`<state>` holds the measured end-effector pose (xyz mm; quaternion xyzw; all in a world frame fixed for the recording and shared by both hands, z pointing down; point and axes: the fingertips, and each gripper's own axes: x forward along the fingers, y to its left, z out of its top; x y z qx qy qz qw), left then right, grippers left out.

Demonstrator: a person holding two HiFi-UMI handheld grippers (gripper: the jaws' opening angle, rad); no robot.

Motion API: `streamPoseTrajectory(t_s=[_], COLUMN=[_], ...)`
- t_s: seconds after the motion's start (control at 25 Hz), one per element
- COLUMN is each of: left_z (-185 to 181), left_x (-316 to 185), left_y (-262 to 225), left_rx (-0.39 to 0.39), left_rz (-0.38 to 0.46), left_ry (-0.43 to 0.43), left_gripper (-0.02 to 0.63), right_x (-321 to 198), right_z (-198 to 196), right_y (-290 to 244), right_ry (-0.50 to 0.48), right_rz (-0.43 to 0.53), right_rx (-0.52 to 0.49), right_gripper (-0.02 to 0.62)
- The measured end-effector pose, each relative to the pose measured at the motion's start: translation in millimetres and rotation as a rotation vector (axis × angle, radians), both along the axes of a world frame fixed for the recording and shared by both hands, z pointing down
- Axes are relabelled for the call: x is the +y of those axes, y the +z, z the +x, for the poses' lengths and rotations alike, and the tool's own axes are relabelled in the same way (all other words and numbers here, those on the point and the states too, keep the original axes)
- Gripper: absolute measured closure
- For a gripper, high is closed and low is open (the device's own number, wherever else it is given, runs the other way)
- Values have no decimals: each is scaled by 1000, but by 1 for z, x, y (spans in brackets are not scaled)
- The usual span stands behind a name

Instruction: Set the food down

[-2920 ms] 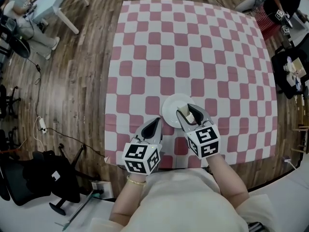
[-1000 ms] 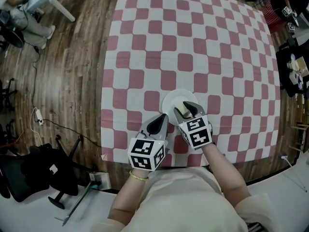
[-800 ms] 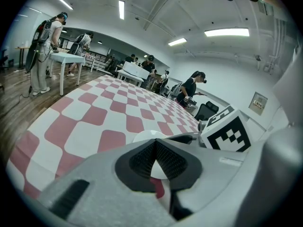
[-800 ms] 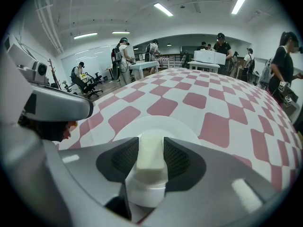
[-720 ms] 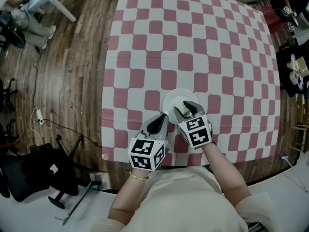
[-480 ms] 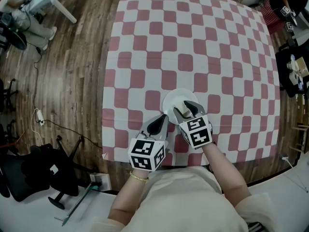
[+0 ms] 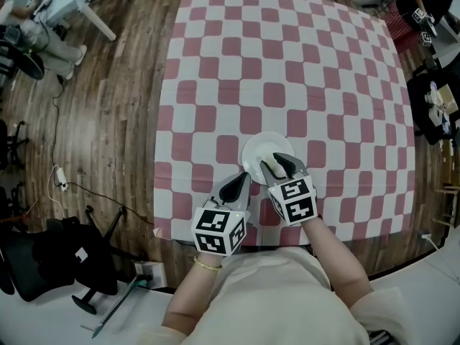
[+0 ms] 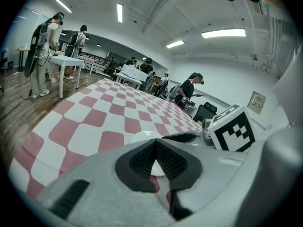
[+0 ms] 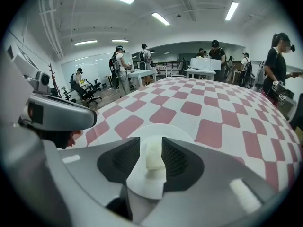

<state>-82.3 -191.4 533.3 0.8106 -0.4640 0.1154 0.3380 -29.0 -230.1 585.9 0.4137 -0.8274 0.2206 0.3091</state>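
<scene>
A small white plate (image 7: 251, 152) sits on the checked cloth near the table's front edge. On it lies a pale, blocky piece of food (image 9: 154, 158), also seen from above as food (image 7: 276, 157). My right gripper (image 7: 279, 163) hangs low over the plate (image 9: 163, 130) with the food between its jaws. The jaws are closing, with a thin gap still showing on the food's left side. Just left of the plate, my left gripper (image 7: 241, 180) has its tips together and holds nothing. In the left gripper view, the left gripper (image 8: 154, 143) points at the plate (image 8: 142, 136).
The red-and-white checked table (image 7: 287, 63) stretches away beyond the plate. Wooden floor lies to the left, with a black chair (image 7: 50, 261) and cables. People stand at white tables (image 9: 204, 73) in the background. The table's front edge is right below the grippers.
Since the earliest frame both grippers have drawn in closer to the plate's near rim. Over the last second they have hardly moved, and the food stays on the plate between the right jaws.
</scene>
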Motion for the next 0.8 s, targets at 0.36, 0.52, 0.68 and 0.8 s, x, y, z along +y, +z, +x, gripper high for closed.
streamPoseTrajectory(t_s=[0.36,0.52,0.68,0.8], left_z=[0,-1,-3,-4], left_x=[9,14,19,21], left_y=[-9,-12,-16,-18], left_rx=[-1,-3,-1,-3], left_rz=[18,24,31,39], left_ry=[1,-1,-5,-6], left_gripper=[606,606,606,606], right_x=[10,15,19,20], right_z=[-2,-1,0,-1], right_y=[-21,-31,-41,-47], right_ry=[16,37,70,85], right_rz=[38,46,51,68], right_rx=[-34,-59,-99,-109], right_gripper=[489,517,547,558])
